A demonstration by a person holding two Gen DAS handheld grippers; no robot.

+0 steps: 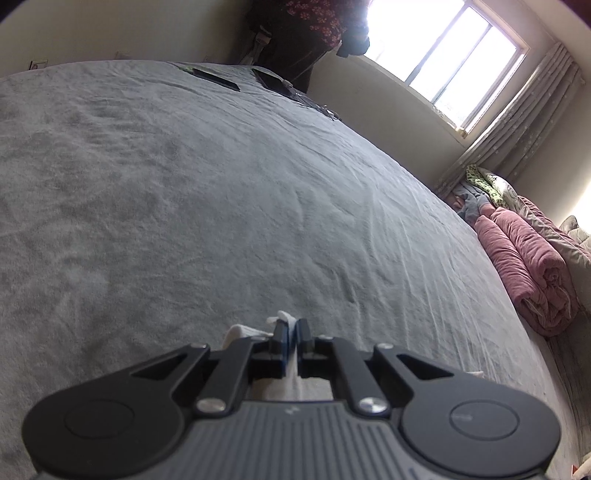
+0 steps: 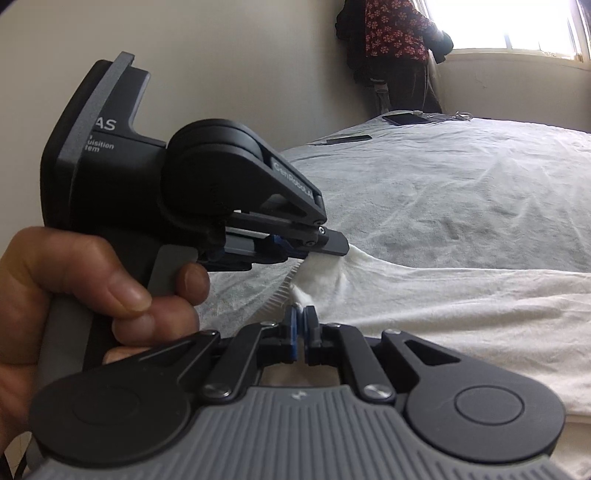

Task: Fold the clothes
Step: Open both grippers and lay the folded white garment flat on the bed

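Note:
A white garment [image 2: 443, 314] lies spread over the bed towards the right. One edge of it is bunched up between the two grippers. My left gripper [image 1: 291, 326] is shut on a fold of the white cloth [image 1: 282, 317], which pokes out past its tips. In the right wrist view a hand [image 2: 74, 288] holds that left gripper [image 2: 341, 249], whose tips pinch a raised ridge of the garment. Just below it, my right gripper [image 2: 303, 319] is shut on the same edge, with a tuft of cloth at its blue pads.
The grey bed sheet [image 1: 184, 184] stretches far ahead. A dark phone [image 2: 349, 139] and a tablet [image 2: 404, 119] with cables lie at the far end. Rolled pink quilts [image 1: 524, 266] are piled beside the bed. A person in a flowered top [image 2: 395, 29] stands by the window [image 1: 443, 48].

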